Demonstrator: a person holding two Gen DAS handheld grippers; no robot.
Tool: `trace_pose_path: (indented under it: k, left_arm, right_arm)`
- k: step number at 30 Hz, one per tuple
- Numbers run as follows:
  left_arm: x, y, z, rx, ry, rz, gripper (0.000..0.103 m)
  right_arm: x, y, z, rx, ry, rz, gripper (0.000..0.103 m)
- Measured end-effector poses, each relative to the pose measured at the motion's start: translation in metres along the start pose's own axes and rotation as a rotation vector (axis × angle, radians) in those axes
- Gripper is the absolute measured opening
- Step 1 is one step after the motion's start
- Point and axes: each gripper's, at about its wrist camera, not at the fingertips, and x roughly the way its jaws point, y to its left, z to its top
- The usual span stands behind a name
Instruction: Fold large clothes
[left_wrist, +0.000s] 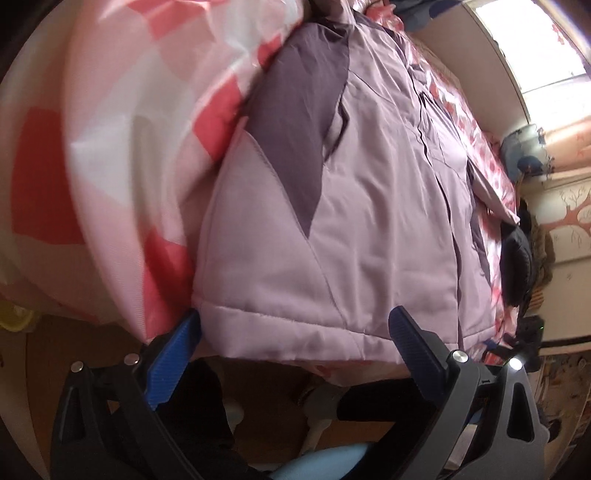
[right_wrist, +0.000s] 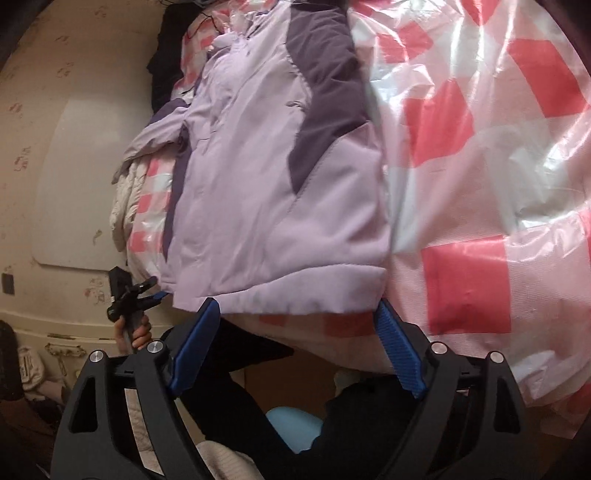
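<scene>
A lilac padded jacket (left_wrist: 369, 221) with dark purple panels lies spread on a bed under a pink-and-white checked cover (left_wrist: 110, 147). Its hem hangs over the near bed edge. My left gripper (left_wrist: 297, 321) is open, with its blue pads on either side of a stretch of the hem and not pressing it. In the right wrist view the same jacket (right_wrist: 258, 203) lies ahead. My right gripper (right_wrist: 297, 308) is open too, and its blue pads flank the hem near the jacket's right corner. The left gripper (right_wrist: 155, 290) shows small at the hem's left corner, held by a hand (right_wrist: 138, 332).
The checked cover (right_wrist: 480, 184) is shiny and bulges to the right of the jacket. Dark clothes (left_wrist: 517, 258) are piled at the bed's far side. A pale wall (right_wrist: 55, 147) runs along the left. The person's dark trouser legs (right_wrist: 229, 387) and a light blue shoe (right_wrist: 295, 424) are below the grippers.
</scene>
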Motion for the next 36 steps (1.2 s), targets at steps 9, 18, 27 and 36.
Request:
trace_pose_path:
  k: [9, 18, 27, 36]
  left_arm:
    - [-0.015, -0.009, 0.004, 0.022, 0.007, -0.138, 0.075]
    - [-0.014, 0.008, 0.005, -0.022, 0.004, -0.138, 0.037]
    - [-0.006, 0.003, 0.003, -0.028, 0.004, -0.14, 0.037]
    - [-0.019, -0.007, 0.0, -0.026, -0.034, -0.163, 0.013]
  right_arm:
    - [0.03, -0.012, 0.02, 0.026, 0.003, -0.145, 0.091]
    - [0.009, -0.004, 0.015, -0.008, -0.041, -0.203, 0.067]
    - [0.042, 0.009, 0.031, -0.036, 0.036, -0.202, 0.073]
    - [0.04, 0.042, 0.028, -0.11, -0.093, -0.14, 0.026]
